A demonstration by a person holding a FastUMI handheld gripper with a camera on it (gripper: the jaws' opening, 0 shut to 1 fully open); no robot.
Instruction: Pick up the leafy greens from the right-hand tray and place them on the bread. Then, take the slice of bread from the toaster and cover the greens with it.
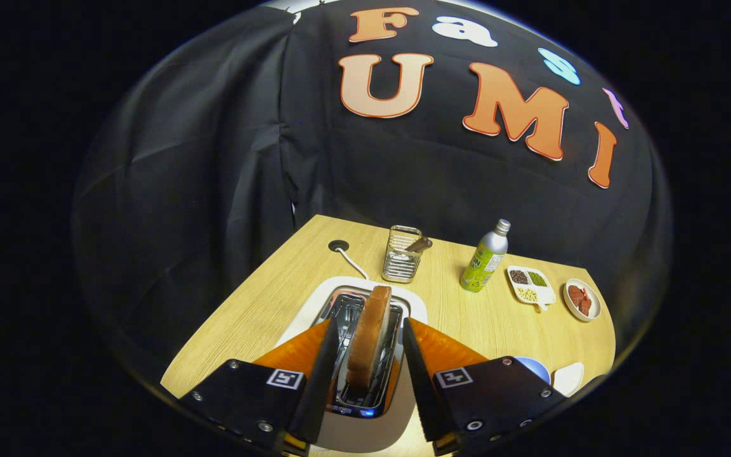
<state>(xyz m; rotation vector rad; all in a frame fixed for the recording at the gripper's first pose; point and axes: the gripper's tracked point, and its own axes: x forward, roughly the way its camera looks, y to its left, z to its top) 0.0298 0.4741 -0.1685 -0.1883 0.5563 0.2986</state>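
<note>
A pale wood-grain counter (264, 304) carries everything, and the largest thing on it is the white toaster (365, 431), which sits directly under the gripper (365, 374) with its chrome slots facing up. A white cable (349, 260) runs from it to a round grommet hole (338, 245) near the counter's far side. Beyond the toaster stands a wire mesh holder (401, 255), to its right a green-and-silver bottle (485, 257), then a small divided dish of dried beans (530, 284) and a small bowl of reddish pieces (582, 298). The slice of bread (368, 339) stands on edge in the toaster slot, browned crust uppermost, its upper part standing up out of the slot. The fingers (318, 374) are spread wide on either side of it, apart from both faces and not pressing on it. The slice is likely light, fairly stiff if toasted yet crumbly, so a hard squeeze could dent or crack it. The sensible hold appears to be across its two flat faces, on the exposed upper part, lifting straight up so the slice does not drag on the slot's wire guides.
</note>
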